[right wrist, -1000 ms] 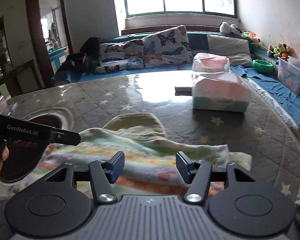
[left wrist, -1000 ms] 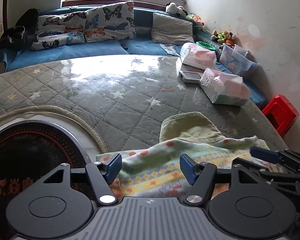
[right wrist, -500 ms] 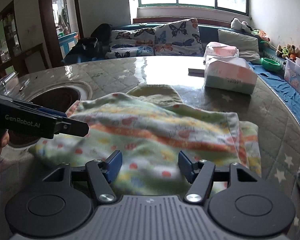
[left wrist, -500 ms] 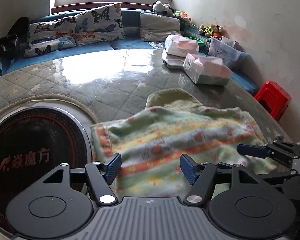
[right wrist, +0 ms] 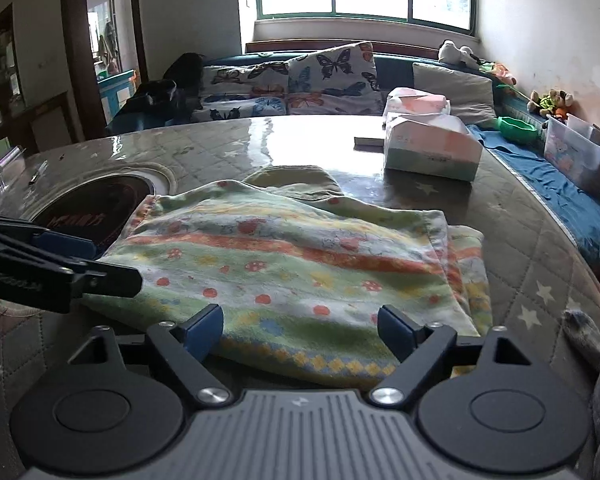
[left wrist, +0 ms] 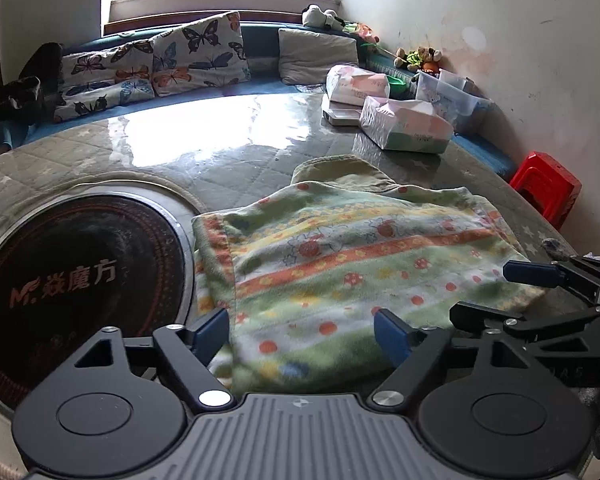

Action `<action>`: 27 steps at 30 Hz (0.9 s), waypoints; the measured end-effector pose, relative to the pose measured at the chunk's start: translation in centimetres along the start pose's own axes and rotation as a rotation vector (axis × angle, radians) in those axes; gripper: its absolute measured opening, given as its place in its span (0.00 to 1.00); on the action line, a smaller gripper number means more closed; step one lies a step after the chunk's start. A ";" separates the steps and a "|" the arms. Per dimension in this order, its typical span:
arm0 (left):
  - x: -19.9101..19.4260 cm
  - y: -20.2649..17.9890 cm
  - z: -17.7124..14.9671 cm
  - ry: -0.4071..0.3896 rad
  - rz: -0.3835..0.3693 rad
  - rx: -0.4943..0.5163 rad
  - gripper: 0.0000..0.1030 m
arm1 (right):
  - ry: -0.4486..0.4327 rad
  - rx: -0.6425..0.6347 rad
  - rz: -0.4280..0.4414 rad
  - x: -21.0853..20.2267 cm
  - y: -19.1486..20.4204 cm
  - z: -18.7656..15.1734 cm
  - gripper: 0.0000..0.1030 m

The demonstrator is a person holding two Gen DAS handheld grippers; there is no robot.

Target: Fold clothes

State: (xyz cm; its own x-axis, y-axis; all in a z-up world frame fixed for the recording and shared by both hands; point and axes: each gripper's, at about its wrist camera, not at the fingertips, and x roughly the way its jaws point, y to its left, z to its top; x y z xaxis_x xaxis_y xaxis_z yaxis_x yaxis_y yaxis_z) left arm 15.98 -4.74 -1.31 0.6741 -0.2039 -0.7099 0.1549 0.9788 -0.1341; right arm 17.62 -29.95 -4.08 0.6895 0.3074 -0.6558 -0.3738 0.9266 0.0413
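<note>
A fleece cloth with green, yellow and orange stripes and red dots lies folded flat on the quilted table. An olive-green garment sticks out from under its far edge. My left gripper is open at the cloth's near left edge and grips nothing. My right gripper is open too, over the near edge of the cloth. Each gripper shows in the other's view: the right gripper by the cloth's right corner, the left gripper by its left corner.
A round black cooktop is set into the table left of the cloth. Tissue packs and a flat box sit at the far right. A red stool stands beyond the table's right edge. A grey rag lies near the right gripper.
Both grippers have drawn back and risen from low over the cloth. The striped cloth now lies spread flat, and the jaws have stayed open throughout.
</note>
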 end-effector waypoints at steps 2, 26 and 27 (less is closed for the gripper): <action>-0.4 0.0 -0.3 -0.005 -0.002 -0.003 0.87 | 0.002 0.004 -0.002 -0.1 0.1 -0.1 0.90; -3.0 0.1 -3.6 -0.008 0.001 -0.034 1.00 | -0.005 0.070 -0.110 -2.2 0.3 -2.3 1.00; -3.1 0.1 -3.7 -0.009 0.001 -0.036 1.00 | -0.006 0.077 -0.111 -2.3 0.3 -2.4 1.00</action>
State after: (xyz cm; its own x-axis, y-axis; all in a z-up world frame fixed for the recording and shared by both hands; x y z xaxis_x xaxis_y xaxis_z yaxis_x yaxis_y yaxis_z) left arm 11.28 -3.97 -1.69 0.6806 -0.2030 -0.7039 0.1284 0.9790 -0.1582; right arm 14.41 -30.92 -4.34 0.7279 0.2033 -0.6548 -0.2463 0.9688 0.0270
